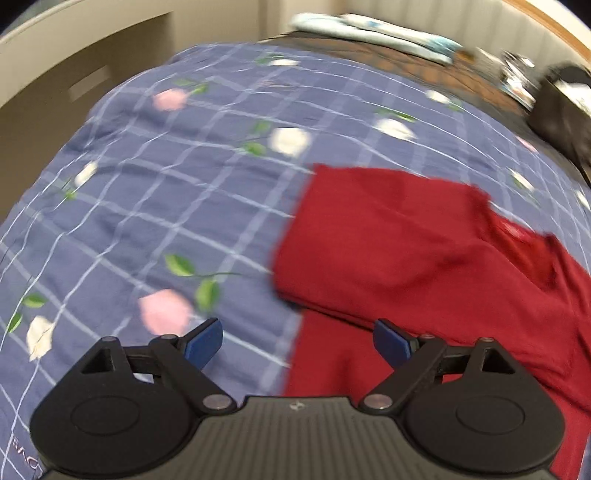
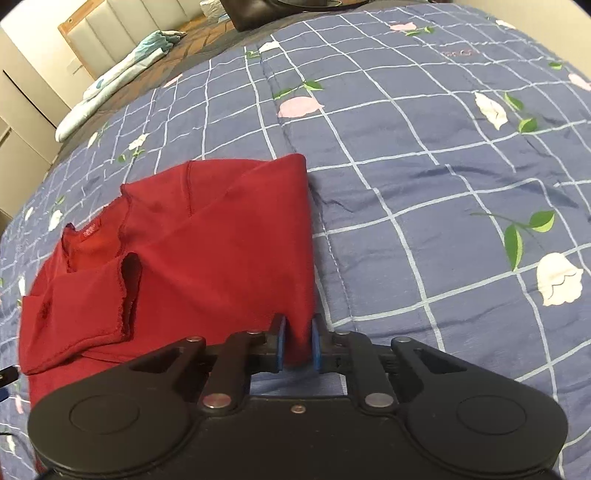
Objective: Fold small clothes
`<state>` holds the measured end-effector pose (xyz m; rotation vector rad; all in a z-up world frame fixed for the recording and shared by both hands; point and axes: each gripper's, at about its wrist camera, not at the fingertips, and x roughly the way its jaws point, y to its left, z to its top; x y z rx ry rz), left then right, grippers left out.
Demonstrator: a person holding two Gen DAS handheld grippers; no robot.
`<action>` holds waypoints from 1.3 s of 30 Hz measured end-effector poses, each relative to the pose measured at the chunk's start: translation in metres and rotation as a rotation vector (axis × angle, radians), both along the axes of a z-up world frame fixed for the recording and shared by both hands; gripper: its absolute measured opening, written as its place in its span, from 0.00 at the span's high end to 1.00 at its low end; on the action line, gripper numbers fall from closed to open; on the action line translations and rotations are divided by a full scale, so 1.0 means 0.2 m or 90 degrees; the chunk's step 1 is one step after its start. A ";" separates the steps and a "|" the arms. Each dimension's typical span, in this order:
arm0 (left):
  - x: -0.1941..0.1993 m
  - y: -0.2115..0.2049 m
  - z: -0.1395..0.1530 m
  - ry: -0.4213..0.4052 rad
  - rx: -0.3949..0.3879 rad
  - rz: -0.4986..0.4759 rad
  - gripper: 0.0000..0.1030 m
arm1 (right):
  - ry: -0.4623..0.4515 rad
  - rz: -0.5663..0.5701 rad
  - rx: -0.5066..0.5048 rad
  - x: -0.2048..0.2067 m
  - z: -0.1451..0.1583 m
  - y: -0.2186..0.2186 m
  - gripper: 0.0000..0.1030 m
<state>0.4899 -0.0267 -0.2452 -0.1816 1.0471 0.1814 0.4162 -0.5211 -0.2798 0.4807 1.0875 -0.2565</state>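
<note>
A blue checked bedcover (image 2: pixel 424 206) with printed pink and white flowers is covering the bed. In the upper left of the right wrist view, a pale folded blanket (image 2: pixel 122 77) is lying beside a padded headboard (image 2: pixel 110 33). A dark bag (image 2: pixel 258 13) is sitting at the top edge.

surface: bed (image 2: pixel 424 229), covered by blue checked quilt (image 1: pixel 177 206) with rose print | on quilt: red garment (image 2: pixel 221 251), partly folded, sleeve laid across body | far end of bed: light blue-white bedding (image 2: pixel 122 70) rolled on brown mat (image 1: pixel 424 70); black bag (image 2: pixel 258 11) seen there
</note>
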 end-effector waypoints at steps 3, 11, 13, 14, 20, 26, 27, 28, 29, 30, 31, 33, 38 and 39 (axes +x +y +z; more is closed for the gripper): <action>0.02 0.14 -0.01 -0.008 -0.015 0.030 0.13 | 0.018 -0.021 -0.022 0.00 0.00 0.03 0.75; 0.10 0.31 -0.06 -0.022 -0.095 0.058 0.13 | -0.031 -0.004 -0.085 -0.01 0.16 0.22 0.35; 0.14 0.33 -0.08 -0.029 -0.110 0.052 0.17 | -0.049 0.017 -0.078 0.02 0.19 0.30 0.35; 0.16 0.34 -0.10 -0.029 -0.116 0.042 0.21 | -0.054 0.030 -0.073 0.04 0.20 0.34 0.35; 0.32 0.32 -0.21 0.024 -0.171 -0.034 0.78 | -0.070 0.111 -0.013 0.26 0.14 0.59 0.53; 0.34 0.21 -0.11 0.013 -0.069 -0.065 0.98 | -0.030 0.141 -0.008 0.46 0.04 0.77 0.85; 0.33 0.20 -0.09 0.008 -0.059 -0.066 0.98 | -0.023 0.144 -0.014 0.48 0.03 0.79 0.97; 0.33 0.18 -0.08 0.004 -0.043 -0.070 0.98 | -0.020 0.146 -0.020 0.50 0.03 0.79 0.99; 0.34 0.16 -0.08 0.003 -0.032 -0.074 0.98 | -0.019 0.149 -0.034 0.50 0.03 0.80 1.00; 0.34 0.15 -0.09 0.007 -0.025 -0.076 0.98 | -0.017 0.151 -0.049 0.50 0.03 0.80 1.00; 0.34 0.15 -0.10 0.013 -0.023 -0.075 0.98 | -0.013 0.150 -0.059 0.49 0.03 0.80 1.00; 0.34 0.16 -0.12 0.015 -0.036 -0.065 0.98 | -0.002 0.139 -0.069 0.48 0.01 0.78 1.00; 0.29 0.23 -0.08 -0.016 -0.074 -0.042 0.69 | -0.002 0.121 -0.042 0.38 0.02 0.69 0.91; 0.28 0.24 -0.06 -0.019 -0.076 -0.038 0.57 | -0.007 0.118 -0.040 0.35 0.03 0.68 0.83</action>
